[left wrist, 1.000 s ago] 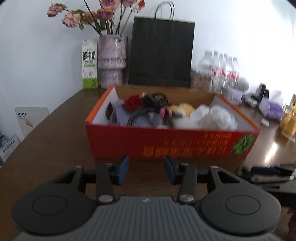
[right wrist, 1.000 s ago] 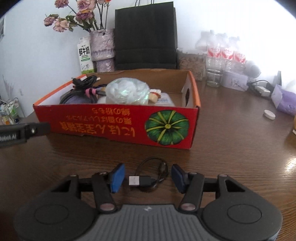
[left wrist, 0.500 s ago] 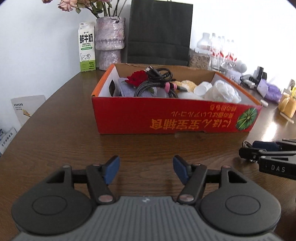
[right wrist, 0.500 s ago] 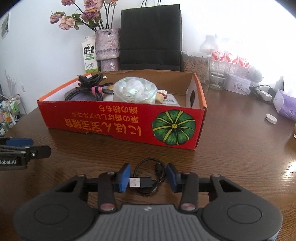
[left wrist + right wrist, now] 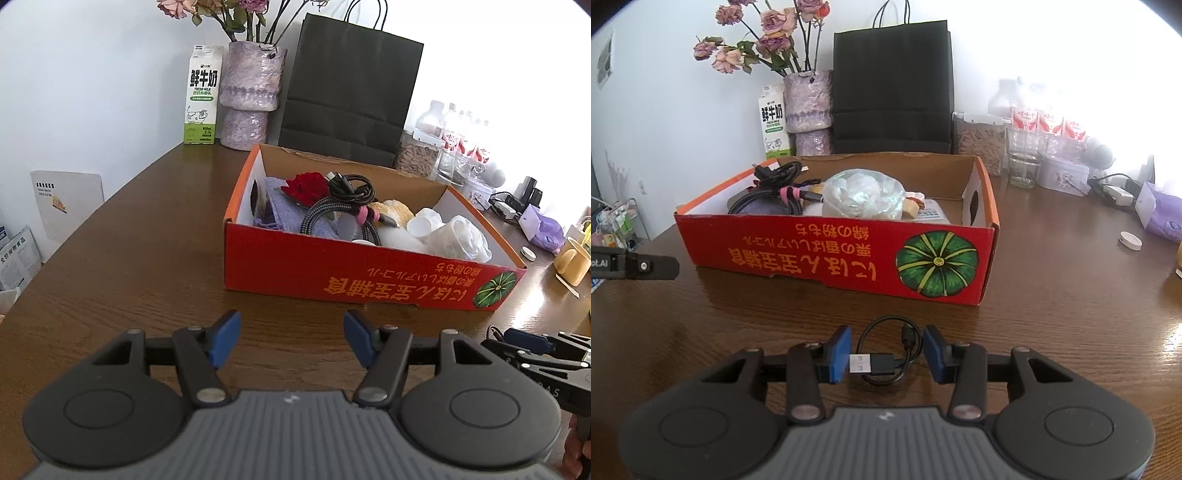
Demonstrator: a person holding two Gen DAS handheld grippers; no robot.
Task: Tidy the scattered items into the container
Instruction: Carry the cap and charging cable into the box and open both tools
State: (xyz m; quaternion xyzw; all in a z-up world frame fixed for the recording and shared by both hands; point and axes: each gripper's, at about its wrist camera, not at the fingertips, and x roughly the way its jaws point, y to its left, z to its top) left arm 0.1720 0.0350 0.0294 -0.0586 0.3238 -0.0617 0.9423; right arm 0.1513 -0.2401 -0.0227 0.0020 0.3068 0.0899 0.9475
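The red cardboard box (image 5: 332, 273) stands on the brown table, holding coiled cables, a red flower, a purple cloth and a plastic bag of white things. My left gripper (image 5: 291, 339) hovers in front of the box's left part. Its jaws are closing, with only bare table between them. In front of the box's right part (image 5: 812, 251), a small coiled black USB cable (image 5: 882, 363) lies on the table. My right gripper (image 5: 886, 354) is shut on it, and the left pad touches the silver plug. A left gripper finger (image 5: 646, 266) shows at the left edge.
Behind the box stand a milk carton (image 5: 201, 96), a purple vase with flowers (image 5: 251, 96), a black paper bag (image 5: 351, 92) and several bottles (image 5: 1041, 125). To the right lie a white cap (image 5: 1129, 240), a purple pack (image 5: 1160, 214) and a yellow mug (image 5: 572, 262).
My left gripper drew back and to the left from the box, and its jaws spread wider. My right gripper's jaws closed in onto the cable; that hand stayed in place.
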